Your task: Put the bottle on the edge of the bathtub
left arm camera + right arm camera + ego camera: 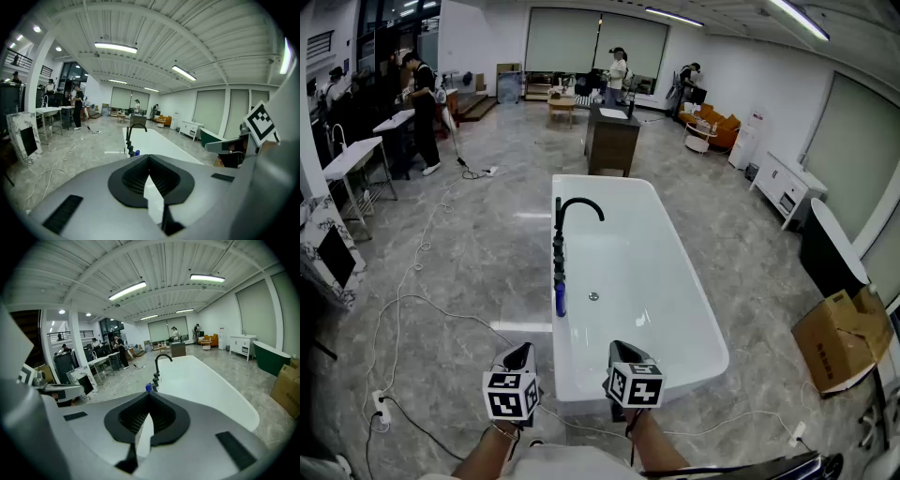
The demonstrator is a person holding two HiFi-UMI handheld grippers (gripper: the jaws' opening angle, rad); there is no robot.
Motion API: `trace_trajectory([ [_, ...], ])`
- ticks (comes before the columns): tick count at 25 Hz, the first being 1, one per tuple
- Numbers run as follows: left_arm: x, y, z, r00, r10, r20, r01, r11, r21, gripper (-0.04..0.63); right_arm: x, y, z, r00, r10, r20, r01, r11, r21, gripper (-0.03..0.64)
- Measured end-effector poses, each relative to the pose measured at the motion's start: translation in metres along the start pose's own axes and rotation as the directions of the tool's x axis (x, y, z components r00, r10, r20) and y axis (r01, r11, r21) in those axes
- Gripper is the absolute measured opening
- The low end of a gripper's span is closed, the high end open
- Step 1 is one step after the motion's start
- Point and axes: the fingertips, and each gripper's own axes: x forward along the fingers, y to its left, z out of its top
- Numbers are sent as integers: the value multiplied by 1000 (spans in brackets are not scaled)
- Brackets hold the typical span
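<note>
A small blue bottle (pixel 560 298) stands upright on the left rim of the white bathtub (pixel 694 309), just in front of the black faucet (pixel 562 220). It also shows as a small blue bottle (pixel 136 153) in the left gripper view and as a blue bottle (pixel 148 387) in the right gripper view. My left gripper (pixel 521 353) and right gripper (pixel 622 352) hover side by side short of the tub's near end, well back from the bottle. Both are shut, and nothing is held in the left gripper (pixel 149 157) or the right gripper (pixel 150 395).
Cables (pixel 403 309) and a power strip (pixel 379 403) lie on the floor to the left. A cardboard box (pixel 844 337) and a dark tub (pixel 830 248) stand at the right. A dark cabinet (pixel 611 139) stands beyond the tub's far end. People stand at the back.
</note>
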Motion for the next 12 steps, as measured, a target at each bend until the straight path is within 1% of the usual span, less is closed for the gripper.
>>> trace_trajectory([
  [4, 3, 4, -1, 1000, -3, -1, 3, 1000, -10, 17, 3, 3, 1, 1000, 1, -2, -1, 1000, -6, 25],
  [12, 14, -3, -7, 999, -36, -20, 36, 999, -10, 17, 2, -2, 0, 1000, -21, -4, 21, 1000, 0, 25],
])
